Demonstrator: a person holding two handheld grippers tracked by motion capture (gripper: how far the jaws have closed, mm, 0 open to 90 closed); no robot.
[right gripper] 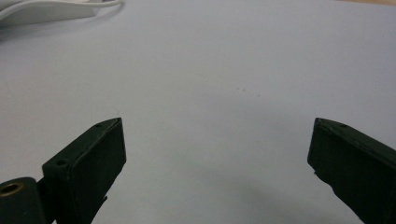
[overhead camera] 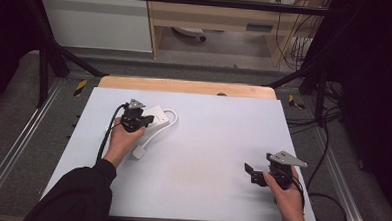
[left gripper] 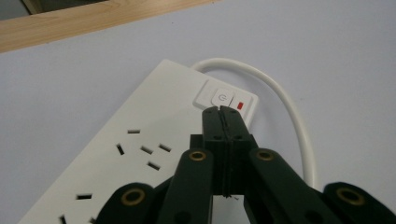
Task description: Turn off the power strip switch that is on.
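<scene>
- While we are looking down from the high view, we are seeing the left gripper (overhead camera: 142, 119) hovering over a white power strip (overhead camera: 159, 115) at the far left of the pale grey table (overhead camera: 207, 161), with the person's left hand (overhead camera: 122, 140) wrapping around its body.
- We are reading the left gripper (left gripper: 220, 110) in its own view as having its jaws pressed flat together, nothing between them, and their joined tip is sitting right at the edge of the strip's power button (left gripper: 222, 97).
- We are hedging here: the tip seems to be touching the button, though the angle is not letting us be sure of contact.
- We are noticing a small red indicator (left gripper: 241, 105) just beside that button, and rows of socket slots (left gripper: 147, 150) running down the power strip (left gripper: 116, 140) toward the camera.
- We are following the strip's white cable (left gripper: 285, 100) as it is looping out from the switch end and curving back toward us; in the high view it is ending in a white plug (overhead camera: 139, 152) lying on the table near the left hand.
- We are finding the right gripper (overhead camera: 254, 173) well apart from the strip, at the near right of the table, held by the right hand (overhead camera: 288, 194).
- We are seeing its jaws spread wide in the right gripper view (right gripper: 217, 149), with bare table between them.
</scene>
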